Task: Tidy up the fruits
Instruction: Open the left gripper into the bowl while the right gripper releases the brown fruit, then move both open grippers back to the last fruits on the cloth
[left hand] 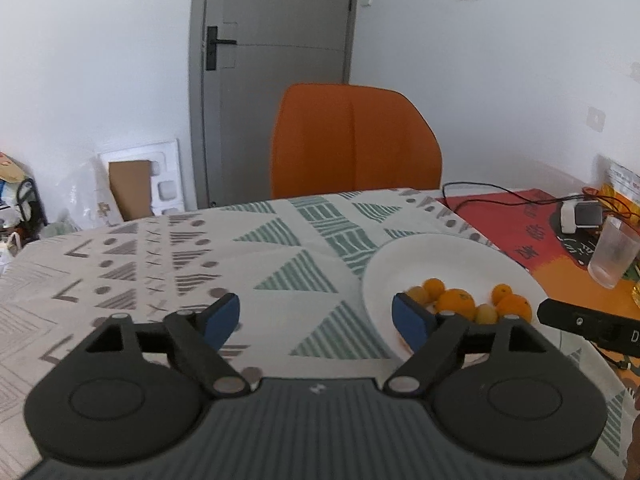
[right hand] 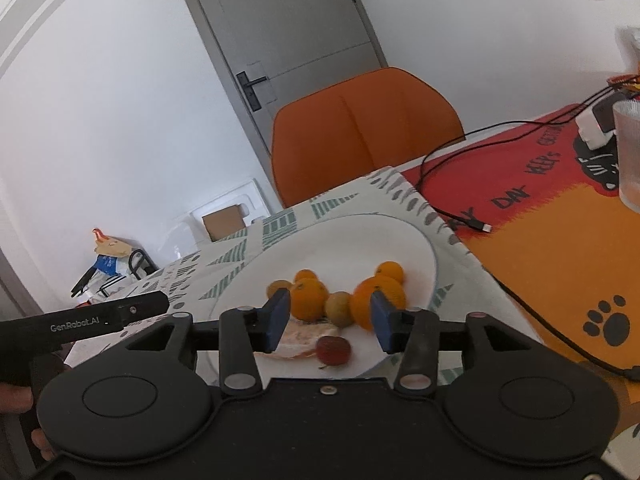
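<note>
A white plate (right hand: pixel 344 236) on the patterned tablecloth holds several oranges (right hand: pixel 307 299), two small yellow-green fruits (right hand: pixel 339 308) and a small red fruit (right hand: pixel 333 350) lying by a pale wrapper. My right gripper (right hand: pixel 328 320) is open and empty, just above the plate's near side, its fingers astride the fruit pile. My left gripper (left hand: pixel 318 322) is open and empty over the tablecloth, left of the plate (left hand: pixel 440 256); its right finger overlaps the plate's edge by the oranges (left hand: pixel 456 301).
An orange chair (left hand: pixel 354 144) stands behind the table. A red and orange mat (right hand: pixel 560 208) lies to the right with a black cable (right hand: pixel 452 216), a plastic cup (right hand: pixel 630 156) and a white charger (left hand: pixel 580 216). Boxes and bags sit on the floor at the left.
</note>
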`<state>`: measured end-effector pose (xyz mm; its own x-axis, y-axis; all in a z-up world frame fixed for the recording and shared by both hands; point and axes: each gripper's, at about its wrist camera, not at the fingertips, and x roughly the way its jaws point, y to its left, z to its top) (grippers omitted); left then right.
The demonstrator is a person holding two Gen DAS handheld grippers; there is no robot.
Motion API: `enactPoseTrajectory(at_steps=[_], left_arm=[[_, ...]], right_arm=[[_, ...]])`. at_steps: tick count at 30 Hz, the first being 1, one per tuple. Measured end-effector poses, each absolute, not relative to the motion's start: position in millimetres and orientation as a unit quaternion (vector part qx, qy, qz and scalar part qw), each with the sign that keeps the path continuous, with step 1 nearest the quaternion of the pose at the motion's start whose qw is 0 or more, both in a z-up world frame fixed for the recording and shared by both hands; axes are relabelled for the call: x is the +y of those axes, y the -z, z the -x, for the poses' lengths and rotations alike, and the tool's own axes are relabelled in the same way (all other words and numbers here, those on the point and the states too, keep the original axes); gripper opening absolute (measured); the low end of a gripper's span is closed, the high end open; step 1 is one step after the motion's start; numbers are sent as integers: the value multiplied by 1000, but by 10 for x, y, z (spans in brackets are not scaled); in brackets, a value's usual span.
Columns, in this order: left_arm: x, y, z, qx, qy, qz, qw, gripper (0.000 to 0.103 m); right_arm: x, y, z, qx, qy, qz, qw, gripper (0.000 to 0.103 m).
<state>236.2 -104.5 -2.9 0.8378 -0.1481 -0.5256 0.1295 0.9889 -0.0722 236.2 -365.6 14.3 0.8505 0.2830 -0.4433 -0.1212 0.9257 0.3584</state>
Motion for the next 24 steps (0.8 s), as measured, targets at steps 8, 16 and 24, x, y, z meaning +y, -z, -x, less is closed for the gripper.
enactPoseTrajectory(at_steps=[8,16,24], left_arm=[[-796,-16,-2209,271,56,24,961,90],[-528,-6,-2058,270,40,31,962,94],[-254,65,-1949,277,18,43,960,94]], right_arm=[[-3417,-216,-2303,247,-124,-146,950,73],[-3174,-282,-2222,241,-147,-134,950,103],[-2927,-300,-2210,253,-165,-118,946,103]])
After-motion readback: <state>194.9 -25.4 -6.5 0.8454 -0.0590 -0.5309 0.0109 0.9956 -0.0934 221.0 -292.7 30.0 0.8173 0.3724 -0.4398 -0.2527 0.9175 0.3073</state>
